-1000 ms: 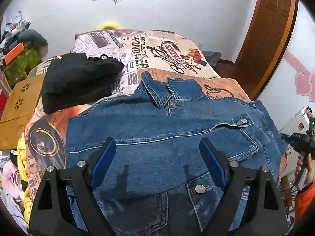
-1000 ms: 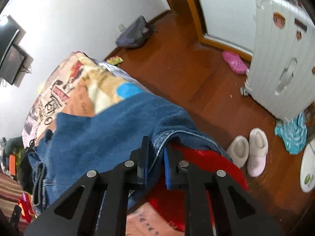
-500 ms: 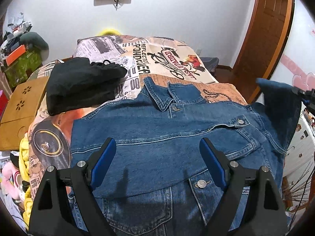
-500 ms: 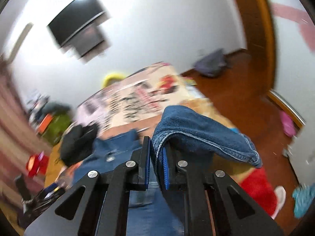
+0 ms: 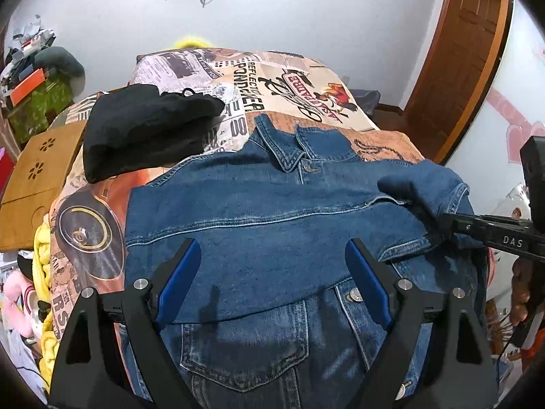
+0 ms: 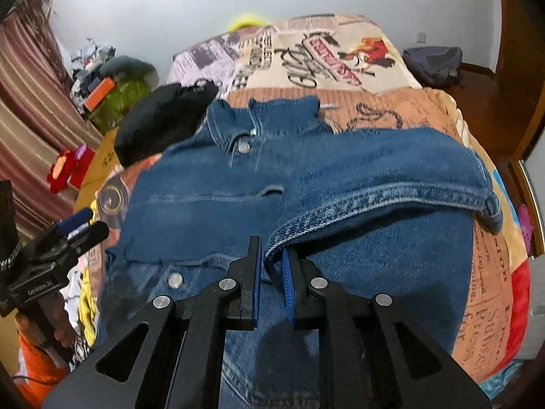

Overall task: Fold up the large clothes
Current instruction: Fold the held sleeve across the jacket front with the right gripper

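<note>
Blue denim jacket (image 5: 272,218) with pale stitching; black garment (image 5: 143,136); bedspread (image 5: 293,78) printed in newspaper-style black, cream and orange; blue gripper pads (image 5: 177,286).

Blue denim jkt (image 5: 272,211) flat on bed (sleeve folded across).

I note the jacket (image 5: 272,218) is blue denim, coarse weave, matt, with dull metal buttons. Bedspread (image 5: 293,81): printed cloth, soft, matt. Black garment (image 5: 143,133): matt cloth. My left gripper (image 5: 272,279): matt black plastic, blue pads, shiny metal screws. Door (image 5: 466,44): glossy wood.
</note>
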`<state>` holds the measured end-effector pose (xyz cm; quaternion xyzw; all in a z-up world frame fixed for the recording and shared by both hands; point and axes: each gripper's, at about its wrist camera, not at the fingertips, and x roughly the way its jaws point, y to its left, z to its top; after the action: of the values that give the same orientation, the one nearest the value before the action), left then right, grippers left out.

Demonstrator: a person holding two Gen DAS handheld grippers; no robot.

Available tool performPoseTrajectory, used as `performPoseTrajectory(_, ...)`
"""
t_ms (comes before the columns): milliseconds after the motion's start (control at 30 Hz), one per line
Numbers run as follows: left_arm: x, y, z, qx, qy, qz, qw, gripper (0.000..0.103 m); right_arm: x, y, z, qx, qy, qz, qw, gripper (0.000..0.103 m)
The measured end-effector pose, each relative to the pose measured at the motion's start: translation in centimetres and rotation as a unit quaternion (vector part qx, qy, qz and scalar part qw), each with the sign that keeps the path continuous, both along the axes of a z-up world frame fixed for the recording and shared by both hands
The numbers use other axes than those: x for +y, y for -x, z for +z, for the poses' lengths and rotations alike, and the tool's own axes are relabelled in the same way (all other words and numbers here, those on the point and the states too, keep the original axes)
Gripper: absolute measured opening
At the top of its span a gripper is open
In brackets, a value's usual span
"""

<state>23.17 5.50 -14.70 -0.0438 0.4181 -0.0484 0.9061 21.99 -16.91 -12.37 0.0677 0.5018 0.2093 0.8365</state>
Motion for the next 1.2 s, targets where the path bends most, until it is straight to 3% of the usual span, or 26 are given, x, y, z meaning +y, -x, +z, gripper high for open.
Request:
performPoseTrajectory(133,-0.9,-0.3,0.0,0.001,-0.005,-0.007,1.0000,0.086,-0.8,0.6,1.0,0.009,-0.019,-0.004,1.000,0.033)
performPoseTrajectory(267,-2.0,-0.6,0.3,-0.003,-0.010,-0.017,0.9998,0.086,-2.4,1.5,2.8,-0.032,-0.015,-0.034,0.999,0.049)
performPoseTrajectory(500,-3.4,-1.2,1.2,-0.012,-0.015,-0.026,0.9995,0.086,-7.1,0.8,3.9,-0.052,-0.043,-0.114,0.991,0.063)
performPoseTrajectory(533,-3.5,-1.3,1.3,-0.012,-0.014,-0.027,0.9995,0.086,-9.1,0.2,3.3,-0.045,-0.059,-0.150,0.986,0.063)
performPoseTrajectory(667,-4.2,-1.7,1.5,-0.011,-0.013,-0.030,0.9994,0.086,-11.7,-1.2,1.6,-0.017,-0.099,-0.191,0.976,0.063)
performPoseTrajectory(733,-4.6,-1.9,1.4,-0.010,-0.014,-0.031,0.9994,0.086,-14.4,-2.5,-0.9,0.030,-0.151,-0.233,0.960,0.063)
performPoseTrajectory(767,-4.7,-2.0,1.4,-0.009,-0.015,-0.031,0.9994,0.086,-14.4,-2.5,-0.9,0.030,-0.151,-0.233,0.960,0.063)
performPoseTrajectory(933,-5.2,-2.6,1.0,-0.001,-0.016,-0.034,0.9993,0.086,-16.5,-3.9,-4.9,0.089,-0.196,-0.271,0.938,0.063)
performPoseTrajectory(1200,-5.2,-3.5,0.2,0.009,-0.010,-0.027,0.9995,0.086,-17.0,-5.7,-7.0,0.101,-0.225,-0.293,0.924,0.063)
